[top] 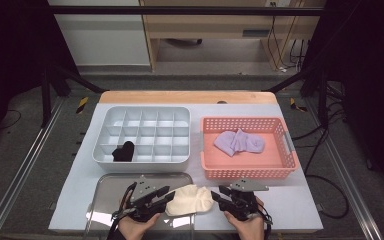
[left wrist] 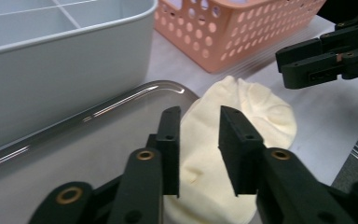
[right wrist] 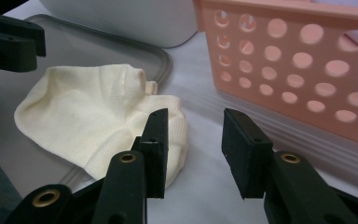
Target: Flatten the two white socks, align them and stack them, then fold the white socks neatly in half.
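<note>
Cream sock [top: 191, 200] lies between both hand-held grippers, left [top: 166, 197] and right [top: 216, 195], jaws spread, pinching nothing; half off the tray [top: 111, 189], its loose fold could spring open.

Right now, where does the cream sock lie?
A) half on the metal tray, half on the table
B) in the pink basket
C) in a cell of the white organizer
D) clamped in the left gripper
A: the cream sock straddles the metal tray's right edge, between both open grippers.
</note>
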`<act>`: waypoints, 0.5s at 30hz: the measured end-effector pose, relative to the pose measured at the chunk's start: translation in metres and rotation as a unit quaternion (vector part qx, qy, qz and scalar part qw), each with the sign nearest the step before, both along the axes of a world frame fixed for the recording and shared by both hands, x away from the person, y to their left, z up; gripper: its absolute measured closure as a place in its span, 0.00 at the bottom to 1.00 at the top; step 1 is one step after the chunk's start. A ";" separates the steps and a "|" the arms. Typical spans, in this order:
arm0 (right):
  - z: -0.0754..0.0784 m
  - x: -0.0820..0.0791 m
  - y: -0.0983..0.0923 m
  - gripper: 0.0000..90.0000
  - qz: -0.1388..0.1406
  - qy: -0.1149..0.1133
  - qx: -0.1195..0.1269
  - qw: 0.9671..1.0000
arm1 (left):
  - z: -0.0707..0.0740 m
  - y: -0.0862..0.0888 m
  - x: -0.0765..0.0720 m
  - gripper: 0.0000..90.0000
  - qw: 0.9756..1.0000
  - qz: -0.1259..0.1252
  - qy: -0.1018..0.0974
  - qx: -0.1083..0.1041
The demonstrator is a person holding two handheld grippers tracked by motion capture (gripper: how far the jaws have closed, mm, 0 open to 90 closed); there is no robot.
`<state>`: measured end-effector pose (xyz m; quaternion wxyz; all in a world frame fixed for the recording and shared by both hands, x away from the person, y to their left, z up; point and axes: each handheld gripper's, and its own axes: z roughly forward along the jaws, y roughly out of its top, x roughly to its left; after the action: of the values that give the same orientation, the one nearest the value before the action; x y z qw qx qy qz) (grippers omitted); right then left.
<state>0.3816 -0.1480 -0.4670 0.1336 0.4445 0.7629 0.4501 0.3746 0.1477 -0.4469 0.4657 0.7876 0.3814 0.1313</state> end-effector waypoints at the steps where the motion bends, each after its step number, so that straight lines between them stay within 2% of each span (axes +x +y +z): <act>1: 0.000 0.000 -0.001 0.69 -0.001 0.001 0.002 1.000 | -0.001 -0.006 0.001 0.82 1.000 -0.007 -0.002 0.002; 4: 0.000 0.000 -0.003 0.69 -0.004 0.003 0.003 1.000 | -0.003 -0.013 0.002 0.94 1.000 -0.018 0.003 0.003; 6: -0.001 0.000 -0.004 0.70 -0.003 0.007 0.001 1.000 | -0.004 -0.019 0.005 0.99 1.000 -0.025 0.005 0.010; 8: -0.001 -0.001 -0.004 0.70 -0.002 0.008 0.001 1.000 | -0.007 -0.029 0.007 0.99 0.999 -0.035 0.008 0.014; 11: -0.001 -0.001 -0.004 0.71 -0.002 0.010 0.001 1.000 | -0.009 -0.035 0.006 0.99 0.999 -0.043 0.008 0.023; 15: -0.003 -0.002 -0.001 0.71 0.000 0.015 0.000 1.000 | -0.018 -0.043 0.006 0.99 0.999 -0.042 0.011 0.031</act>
<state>0.3801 -0.1491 -0.4703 0.1218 0.4510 0.7647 0.4438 0.3810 0.1050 -0.4654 0.4417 0.8186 0.3489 0.1142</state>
